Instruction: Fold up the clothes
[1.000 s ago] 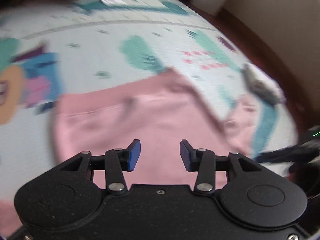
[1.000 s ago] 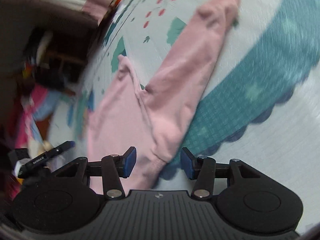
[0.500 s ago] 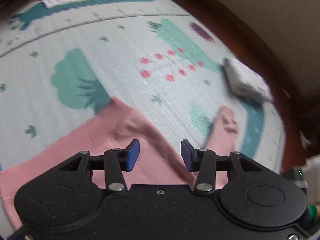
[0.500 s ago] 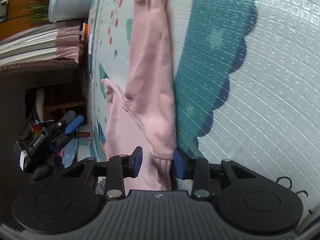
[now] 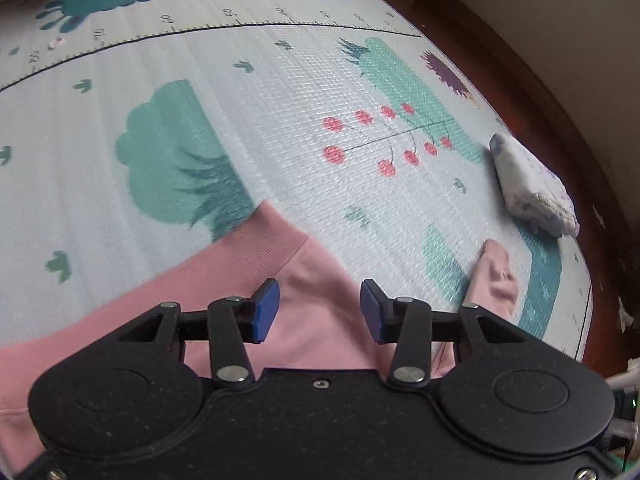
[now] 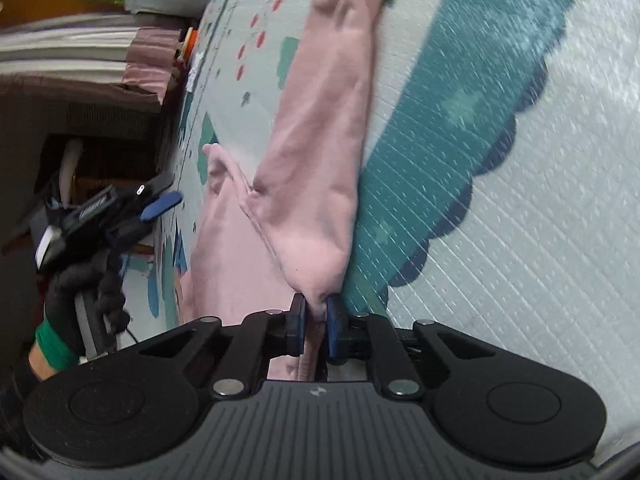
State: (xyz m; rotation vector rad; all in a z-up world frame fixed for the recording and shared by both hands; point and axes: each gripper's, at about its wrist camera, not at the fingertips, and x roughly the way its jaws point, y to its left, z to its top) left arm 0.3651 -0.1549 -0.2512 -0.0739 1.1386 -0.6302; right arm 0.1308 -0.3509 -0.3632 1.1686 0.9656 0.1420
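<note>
Your right gripper is closing, pinching the pink sweatshirt's sleeve end between its fingers; your left gripper hovers spread above the hem corner. Folding seems barely started.

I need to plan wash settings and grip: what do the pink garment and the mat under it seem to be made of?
Pink garment: looks like soft, matte knit, probably cotton jersey or fleece; it drapes in rounded folds and has a ribbed band. Mat: likely embossed foam or vinyl play mat with a slight sheen; a woven-looking grid texture and printed cartoons show. The right gripper is closing on the garment's fabric.
</note>
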